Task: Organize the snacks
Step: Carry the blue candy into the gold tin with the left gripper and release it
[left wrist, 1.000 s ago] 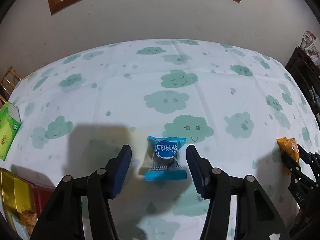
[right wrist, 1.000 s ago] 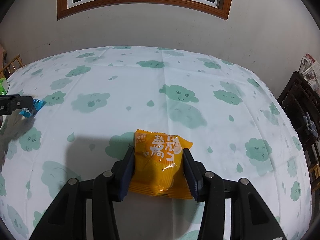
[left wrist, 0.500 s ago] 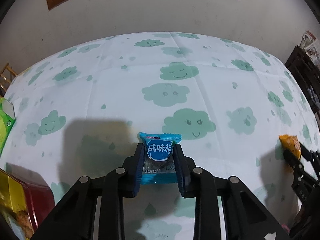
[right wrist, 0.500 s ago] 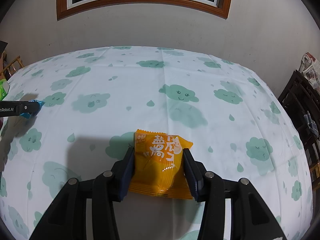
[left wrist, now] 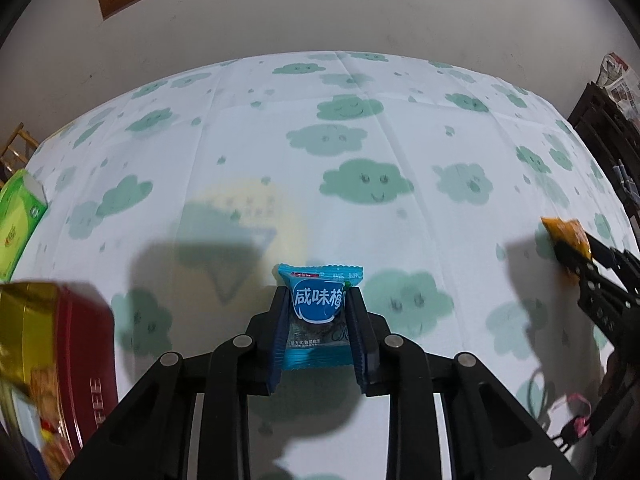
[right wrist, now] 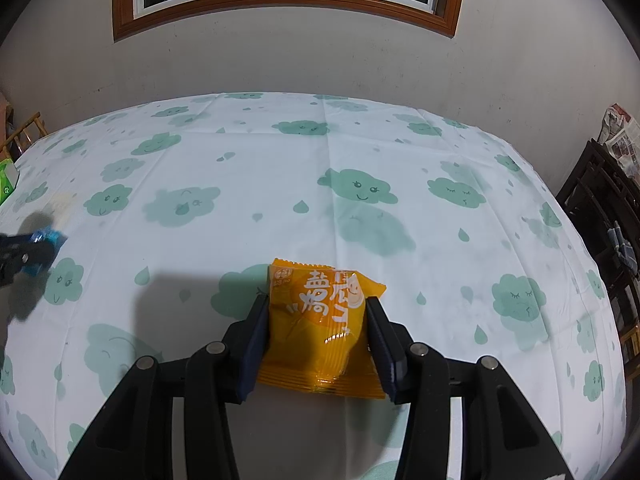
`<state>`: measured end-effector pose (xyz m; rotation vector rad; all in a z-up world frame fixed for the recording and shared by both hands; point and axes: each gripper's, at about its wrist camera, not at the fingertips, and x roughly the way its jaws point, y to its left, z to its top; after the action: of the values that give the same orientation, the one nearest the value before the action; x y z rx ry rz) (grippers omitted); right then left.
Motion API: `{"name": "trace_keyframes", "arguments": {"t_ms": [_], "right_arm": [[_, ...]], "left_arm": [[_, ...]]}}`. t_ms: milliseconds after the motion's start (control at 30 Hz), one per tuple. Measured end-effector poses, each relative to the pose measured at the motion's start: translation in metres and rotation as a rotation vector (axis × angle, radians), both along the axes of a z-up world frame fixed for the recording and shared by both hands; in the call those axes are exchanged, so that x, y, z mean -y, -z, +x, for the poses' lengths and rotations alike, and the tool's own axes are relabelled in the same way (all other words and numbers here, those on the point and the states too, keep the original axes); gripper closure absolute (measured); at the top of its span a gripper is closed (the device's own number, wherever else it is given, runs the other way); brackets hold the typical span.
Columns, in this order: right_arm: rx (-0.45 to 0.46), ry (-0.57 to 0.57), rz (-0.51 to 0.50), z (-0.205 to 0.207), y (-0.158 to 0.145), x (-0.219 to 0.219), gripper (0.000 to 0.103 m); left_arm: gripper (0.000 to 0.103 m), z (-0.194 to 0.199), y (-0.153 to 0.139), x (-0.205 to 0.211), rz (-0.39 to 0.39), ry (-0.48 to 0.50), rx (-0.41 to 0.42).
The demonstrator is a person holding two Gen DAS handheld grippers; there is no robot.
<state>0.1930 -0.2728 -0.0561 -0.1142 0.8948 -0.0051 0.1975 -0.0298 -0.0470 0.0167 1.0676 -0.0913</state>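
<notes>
My left gripper is shut on a small blue snack packet with white characters and holds it above the cloud-print tablecloth. My right gripper is shut on an orange snack packet. In the left wrist view the right gripper and its orange packet show at the far right. In the right wrist view the left gripper with the blue packet shows at the far left.
A red and gold box sits at the lower left of the left wrist view. A green box lies at the table's left edge. Dark wooden furniture stands to the right of the table. A wall with a window is behind.
My left gripper closed on the blue packet and lifted it, shifting toward the red and gold box at the left. My right gripper has stayed still, holding the orange packet.
</notes>
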Motion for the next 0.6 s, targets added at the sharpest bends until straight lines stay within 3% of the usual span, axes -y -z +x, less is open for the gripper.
{"name": "trace_keyframes", "arguments": {"t_ms": [600], "right_arm": [[-0.001, 0.001, 0.004, 0.000, 0.000, 0.000, 0.054]], "left_arm": [[0.080, -0.067, 0.003, 0.000, -0.008, 0.002, -0.006]]}}
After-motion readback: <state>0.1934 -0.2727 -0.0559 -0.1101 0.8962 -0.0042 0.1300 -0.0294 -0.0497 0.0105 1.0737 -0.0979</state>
